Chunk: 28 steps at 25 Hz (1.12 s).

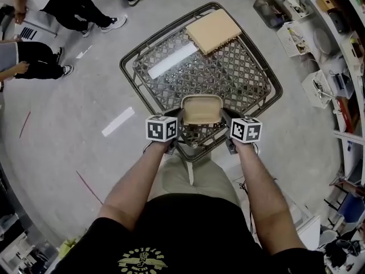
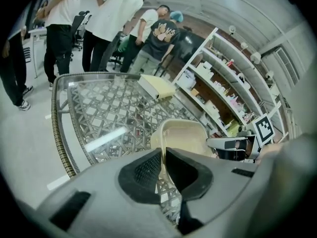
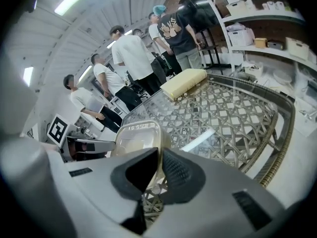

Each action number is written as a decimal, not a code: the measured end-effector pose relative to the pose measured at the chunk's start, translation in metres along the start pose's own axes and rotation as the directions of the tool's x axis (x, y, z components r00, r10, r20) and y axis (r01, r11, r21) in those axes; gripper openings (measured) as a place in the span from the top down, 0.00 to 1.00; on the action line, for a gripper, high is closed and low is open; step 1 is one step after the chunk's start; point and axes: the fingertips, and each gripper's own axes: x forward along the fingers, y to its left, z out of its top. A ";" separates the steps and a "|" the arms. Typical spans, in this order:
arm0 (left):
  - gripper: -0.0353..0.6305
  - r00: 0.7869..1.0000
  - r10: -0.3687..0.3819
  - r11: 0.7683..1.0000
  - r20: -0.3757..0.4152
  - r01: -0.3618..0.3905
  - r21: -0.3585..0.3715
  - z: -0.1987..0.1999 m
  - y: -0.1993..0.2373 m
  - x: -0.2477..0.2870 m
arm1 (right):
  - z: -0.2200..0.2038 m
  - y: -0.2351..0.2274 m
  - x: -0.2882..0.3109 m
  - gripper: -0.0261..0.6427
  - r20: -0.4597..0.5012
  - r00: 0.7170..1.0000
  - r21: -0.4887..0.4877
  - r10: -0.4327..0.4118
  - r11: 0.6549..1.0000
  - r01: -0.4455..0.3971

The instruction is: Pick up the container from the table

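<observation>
A beige plastic container (image 1: pixel 201 109) is held between my two grippers at the near edge of the glass-topped lattice table (image 1: pixel 228 79), lifted a little off the glass. My left gripper (image 1: pixel 178 125) is shut on its left rim; the thin wall sits pinched between the black pads (image 2: pixel 148 170) in the left gripper view, with the container (image 2: pixel 183 135) beyond. My right gripper (image 1: pixel 223 124) is shut on the right rim, whose wall runs between the pads (image 3: pixel 181 172); the container (image 3: pixel 136 138) shows just past them.
A tan flat box (image 1: pixel 213 30) lies at the table's far corner. Shelves (image 1: pixel 325 44) with goods stand on the right. Several people (image 1: pixel 74 4) are at the upper left, beyond the table.
</observation>
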 end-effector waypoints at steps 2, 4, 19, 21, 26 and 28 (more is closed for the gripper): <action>0.90 1.000 0.004 0.999 0.015 -0.004 0.033 0.006 -0.005 -0.008 | 0.006 0.008 -0.009 0.91 0.029 1.000 -0.021 0.009 1.000 -0.008; 0.90 0.999 0.013 0.997 0.038 -0.016 0.078 0.014 -0.013 -0.015 | 0.014 0.014 -0.019 0.91 0.060 0.998 -0.049 0.012 0.999 -0.009; 0.90 0.984 0.012 0.963 0.179 -0.060 0.263 0.057 -0.059 -0.077 | 0.047 0.058 -0.078 0.91 0.193 0.980 -0.184 0.042 0.983 -0.006; 0.90 0.979 0.005 0.960 0.202 -0.061 0.272 0.064 -0.067 -0.085 | 0.054 0.063 -0.088 0.91 0.222 0.974 -0.198 0.045 0.980 -0.001; 0.90 0.969 -0.006 0.963 0.247 -0.061 0.263 0.080 -0.079 -0.107 | 0.072 0.082 -0.109 0.91 0.287 0.956 -0.222 0.067 0.975 -0.002; 0.90 0.963 -0.018 0.962 0.268 -0.057 0.269 0.090 -0.086 -0.114 | 0.082 0.087 -0.119 0.91 0.313 0.947 -0.230 0.073 0.973 0.001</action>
